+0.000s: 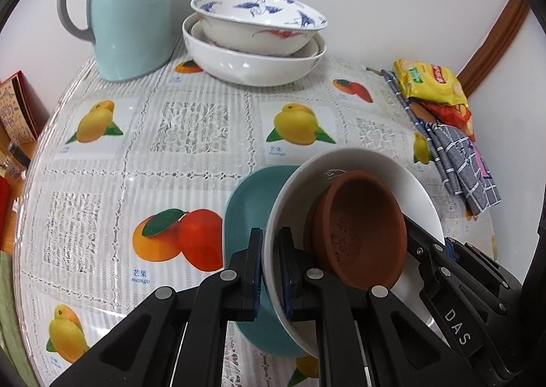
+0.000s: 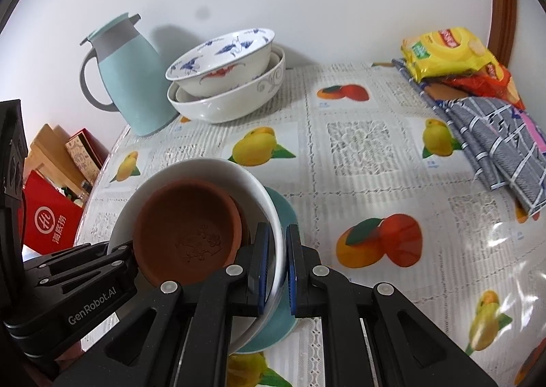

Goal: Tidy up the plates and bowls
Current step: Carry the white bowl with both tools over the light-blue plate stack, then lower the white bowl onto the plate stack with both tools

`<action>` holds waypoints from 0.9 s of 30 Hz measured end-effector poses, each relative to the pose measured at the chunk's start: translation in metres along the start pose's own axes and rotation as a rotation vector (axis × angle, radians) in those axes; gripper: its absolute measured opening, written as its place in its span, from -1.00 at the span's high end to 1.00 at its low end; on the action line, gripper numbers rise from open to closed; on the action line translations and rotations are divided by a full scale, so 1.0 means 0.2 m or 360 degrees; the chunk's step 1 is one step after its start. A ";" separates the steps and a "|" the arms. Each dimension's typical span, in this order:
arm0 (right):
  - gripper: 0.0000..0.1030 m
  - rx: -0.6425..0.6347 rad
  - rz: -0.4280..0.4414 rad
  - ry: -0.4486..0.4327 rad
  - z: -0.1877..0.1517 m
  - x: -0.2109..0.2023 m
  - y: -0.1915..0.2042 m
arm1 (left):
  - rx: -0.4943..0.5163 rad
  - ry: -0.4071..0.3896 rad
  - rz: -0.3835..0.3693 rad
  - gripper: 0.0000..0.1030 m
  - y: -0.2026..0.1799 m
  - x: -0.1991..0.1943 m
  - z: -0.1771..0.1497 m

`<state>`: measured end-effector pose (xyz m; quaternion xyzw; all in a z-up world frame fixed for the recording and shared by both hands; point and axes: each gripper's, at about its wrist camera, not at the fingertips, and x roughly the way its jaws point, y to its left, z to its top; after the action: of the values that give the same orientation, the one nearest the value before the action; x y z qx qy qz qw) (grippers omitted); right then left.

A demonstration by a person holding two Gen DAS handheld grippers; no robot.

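A white bowl (image 1: pixel 358 165) holds two nested brown clay bowls (image 1: pixel 361 226) and sits over a teal plate (image 1: pixel 249 202) near the table's front. My left gripper (image 1: pixel 271 250) is shut on the white bowl's left rim. My right gripper (image 2: pixel 277 243) is shut on the same white bowl's (image 2: pixel 204 167) right rim, with the brown bowls (image 2: pixel 187 223) inside and the teal plate (image 2: pixel 285 213) underneath. A stack of white bowls topped by a blue crane-pattern bowl (image 1: pixel 256 8) stands at the back; it also shows in the right wrist view (image 2: pixel 221 56).
A light blue thermos jug (image 1: pixel 131 15) stands left of the back stack. Snack packets (image 1: pixel 430 83) and a grey checked cloth (image 1: pixel 457 161) lie at the right edge. Red boxes (image 2: pixel 51 223) sit off the table's left side. The fruit-print tablecloth (image 1: pixel 191 134) covers the table.
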<state>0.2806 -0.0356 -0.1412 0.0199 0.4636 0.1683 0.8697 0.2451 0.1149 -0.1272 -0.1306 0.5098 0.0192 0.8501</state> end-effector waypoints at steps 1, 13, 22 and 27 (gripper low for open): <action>0.82 -0.0003 0.0000 0.0007 0.00 0.02 0.00 | -0.0006 0.0010 0.0002 0.81 0.01 0.02 0.00; 0.81 -0.0011 0.0034 0.0055 -0.01 0.13 -0.03 | -0.0024 0.0044 -0.0030 0.80 0.04 0.10 0.01; 0.79 -0.0066 0.0077 0.0036 -0.01 0.12 -0.04 | 0.0026 0.0039 -0.0032 0.71 0.04 0.10 0.01; 0.76 -0.0066 0.0073 0.0067 -0.01 0.12 -0.03 | 0.0047 0.0042 -0.0017 0.71 0.04 0.09 0.01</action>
<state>0.2927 -0.0350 -0.1626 0.0090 0.4777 0.1982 0.8558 0.2540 0.1206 -0.1442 -0.1210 0.5205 0.0053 0.8452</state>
